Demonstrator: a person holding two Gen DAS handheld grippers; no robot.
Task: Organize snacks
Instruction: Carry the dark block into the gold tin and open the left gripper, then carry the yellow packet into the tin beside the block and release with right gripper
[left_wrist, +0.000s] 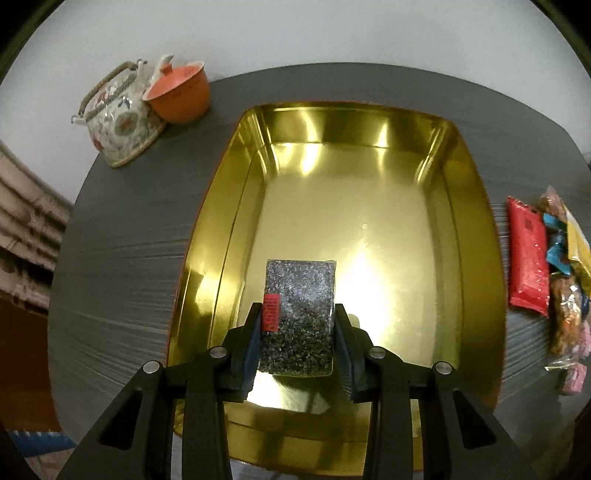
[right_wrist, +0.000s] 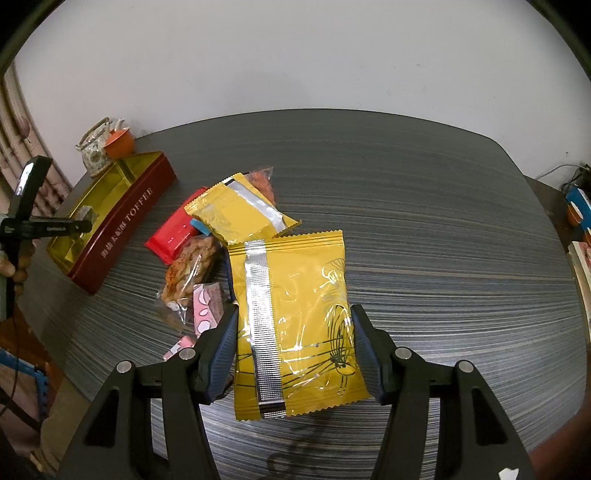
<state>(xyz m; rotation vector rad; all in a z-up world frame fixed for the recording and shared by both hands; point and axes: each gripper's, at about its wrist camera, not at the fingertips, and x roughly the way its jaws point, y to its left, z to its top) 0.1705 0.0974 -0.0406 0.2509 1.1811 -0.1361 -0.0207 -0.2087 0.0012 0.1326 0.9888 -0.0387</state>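
My left gripper (left_wrist: 298, 314) is shut on a speckled black sesame snack bar (left_wrist: 299, 314) with a red label, held over the near end of the gold-lined tin (left_wrist: 469, 229). My right gripper (right_wrist: 293, 317) is shut on a large yellow snack packet (right_wrist: 299, 325) with a silver seam, held just above the table. From the right wrist view the tin (right_wrist: 125, 221) is dark red outside, marked TOFFEE, and the left gripper (right_wrist: 79, 225) reaches into it with the bar.
A pile of snacks lies between tin and right gripper: a second yellow packet (right_wrist: 236, 210), a red packet (right_wrist: 173, 232), a peanut brittle pack (right_wrist: 190, 266), pink candies (right_wrist: 207, 302). A floral teapot (left_wrist: 118, 118) and orange lidded cup (left_wrist: 181, 92) stand behind the tin.
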